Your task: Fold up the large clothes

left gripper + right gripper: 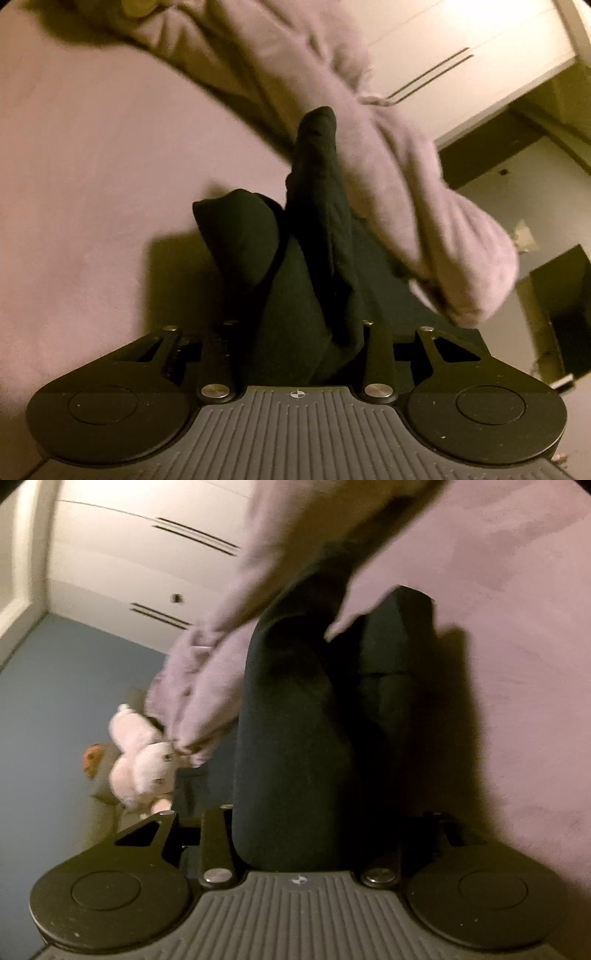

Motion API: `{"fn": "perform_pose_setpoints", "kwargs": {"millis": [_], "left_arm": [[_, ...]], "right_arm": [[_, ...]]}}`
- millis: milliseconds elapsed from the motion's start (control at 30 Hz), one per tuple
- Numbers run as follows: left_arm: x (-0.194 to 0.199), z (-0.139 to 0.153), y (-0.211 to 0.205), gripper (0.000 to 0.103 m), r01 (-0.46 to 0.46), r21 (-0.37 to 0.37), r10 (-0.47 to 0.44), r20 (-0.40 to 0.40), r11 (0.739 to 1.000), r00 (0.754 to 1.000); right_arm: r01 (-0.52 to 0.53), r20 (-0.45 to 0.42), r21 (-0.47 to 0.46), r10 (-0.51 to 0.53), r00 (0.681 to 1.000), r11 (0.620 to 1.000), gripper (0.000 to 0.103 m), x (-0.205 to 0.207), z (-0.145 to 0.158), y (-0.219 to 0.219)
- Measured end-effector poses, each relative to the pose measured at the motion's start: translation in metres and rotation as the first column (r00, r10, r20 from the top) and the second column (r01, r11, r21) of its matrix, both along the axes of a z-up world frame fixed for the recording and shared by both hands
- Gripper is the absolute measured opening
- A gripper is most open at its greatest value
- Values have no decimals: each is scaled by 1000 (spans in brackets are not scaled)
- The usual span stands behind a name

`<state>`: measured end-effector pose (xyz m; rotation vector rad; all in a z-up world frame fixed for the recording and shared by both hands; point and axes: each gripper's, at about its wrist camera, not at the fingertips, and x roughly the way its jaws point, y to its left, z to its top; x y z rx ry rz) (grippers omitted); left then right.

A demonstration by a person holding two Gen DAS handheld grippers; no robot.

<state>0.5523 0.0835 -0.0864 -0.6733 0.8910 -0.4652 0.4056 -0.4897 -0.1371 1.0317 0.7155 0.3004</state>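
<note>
A large dark green garment (314, 266) bunches up between the fingers of my left gripper (301, 332), which is shut on it above the pale pink bed (92, 166). The fingertips are hidden in the cloth. In the right wrist view the same dark garment (295, 757) fills the middle, and my right gripper (299, 823) is shut on it, fingertips hidden. The cloth hangs lifted between the two grippers, with a loose flap (399, 638) standing up on the right side.
A rumpled pink blanket (369, 147) lies along the bed's edge and shows in the right wrist view (207, 672). A white plush toy (144, 760) lies on the blue floor (55, 709). White wardrobe doors (461, 48) stand behind.
</note>
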Motion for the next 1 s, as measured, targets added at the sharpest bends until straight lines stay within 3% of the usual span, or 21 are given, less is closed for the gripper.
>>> {"fn": "perform_pose_setpoints", "kwargs": {"millis": [167,367,467,567,667,767,833,900,1000], "left_arm": [[-26,47,-15,37,67,8,-68,55,998,996],[-78,85,-8,37,103,7,-103,62,995,993],[-113,81,9,40,90,12,-90,9,996,996],[-143,58,24,46,56,58,-53,-61,997,997],[-159,31,38,53,-11,144,37,-178,989,983],[-170,30,64,56,-121,157,152,-199,980,968],[-179,44,80,60,-214,182,242,-148,960,959],[-183,64,83,65,-290,255,312,-53,922,949],[-181,85,39,74,-285,359,256,128,889,958]], "right_arm": [[-38,50,27,37,998,999,38,-17,36,16],[-95,57,85,90,994,992,38,-61,61,33],[-108,46,93,104,994,990,38,-93,65,38],[-96,5,86,96,995,992,39,-127,59,35],[-23,-86,44,27,996,999,48,-151,45,30],[55,-210,-41,-63,976,998,58,-164,39,20],[125,-228,-143,-155,961,982,62,-174,47,14],[195,-216,-235,-246,945,952,64,-183,58,9],[290,-71,-383,-341,938,877,64,-193,87,26]]}}
